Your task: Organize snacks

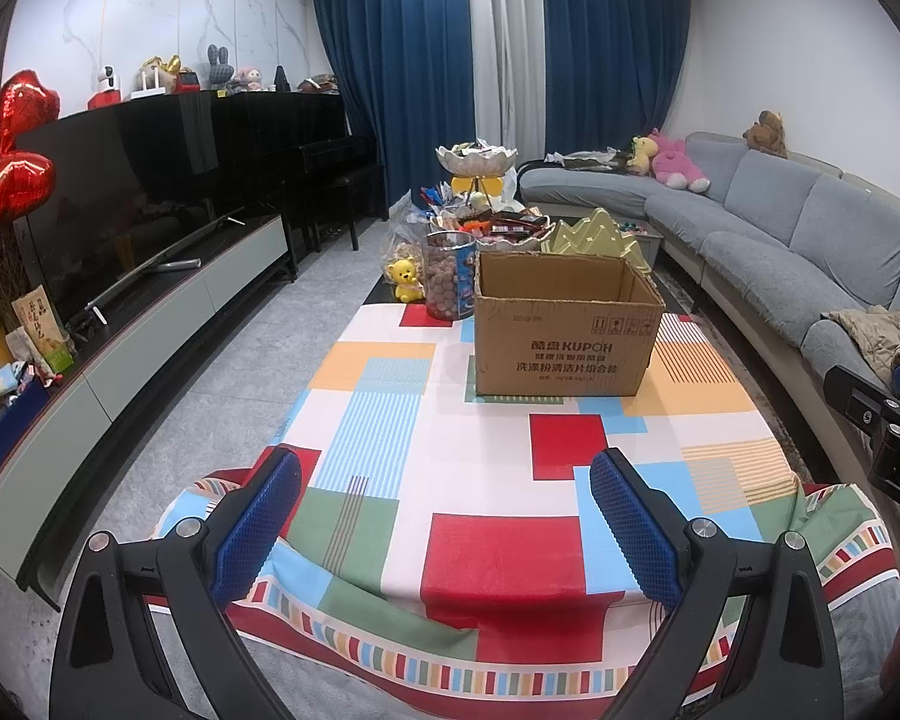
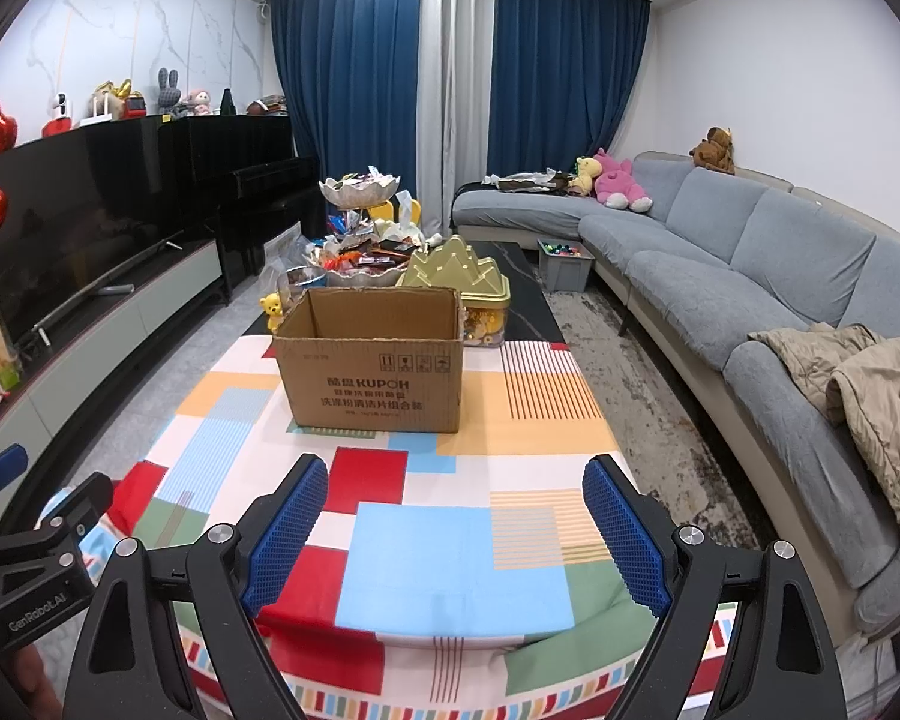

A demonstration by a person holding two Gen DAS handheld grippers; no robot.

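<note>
A living room with a long low desk (image 1: 570,480) draped in a bright patchwork cloth of red, blue, orange and green blocks. An open cardboard box (image 1: 567,324) stands upright on the cloth near the middle of the desk, flaps up; its inside is hidden from here. Behind it, at the far end, the snacks (image 1: 498,222) are heaped in a scalloped bowl, with a clear tub of brown round sweets (image 1: 447,282) and a small yellow bear figure (image 1: 407,281) just left of the box, and a gold mountain-shaped tin (image 2: 462,276) to its right. The left gripper (image 1: 444,516) hovers over the near edge of the desk, blue pads spread wide, nothing between them. The right gripper (image 2: 456,531) hangs beside it, likewise wide and empty. A grey sofa (image 2: 720,276) curves along the right wall.
</note>
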